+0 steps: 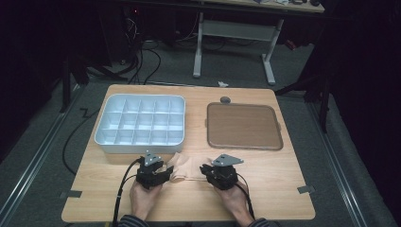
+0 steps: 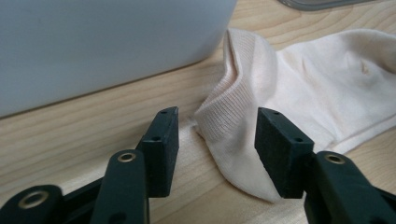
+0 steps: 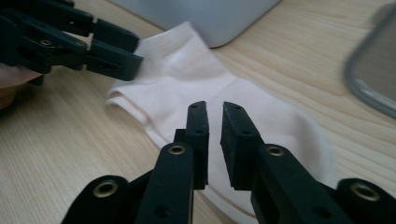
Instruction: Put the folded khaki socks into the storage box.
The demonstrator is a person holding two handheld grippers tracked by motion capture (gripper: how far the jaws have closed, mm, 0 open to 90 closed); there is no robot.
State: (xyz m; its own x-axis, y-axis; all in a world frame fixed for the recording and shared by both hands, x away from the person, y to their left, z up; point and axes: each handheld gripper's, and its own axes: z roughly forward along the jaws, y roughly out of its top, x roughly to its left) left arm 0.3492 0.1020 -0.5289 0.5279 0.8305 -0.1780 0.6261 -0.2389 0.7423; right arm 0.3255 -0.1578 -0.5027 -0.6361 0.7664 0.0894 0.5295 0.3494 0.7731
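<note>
Just sock (image 1: 185, 166) beside tray (image 1: 108, 142) edge

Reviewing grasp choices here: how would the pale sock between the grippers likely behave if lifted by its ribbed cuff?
The sock lies flat and creased on the table, so it would probably droop limply from one pinch. Its thin knit looks light. The ribbed cuff should give the left gripper some friction, so slipping seems unlikely.

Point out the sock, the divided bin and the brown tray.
sock (image 2: 322, 88): left gripper view, on the flat foot part.
divided bin (image 1: 142, 147): high view, on its near outer wall.
brown tray (image 1: 243, 125): high view, on its bare middle surface.
</note>
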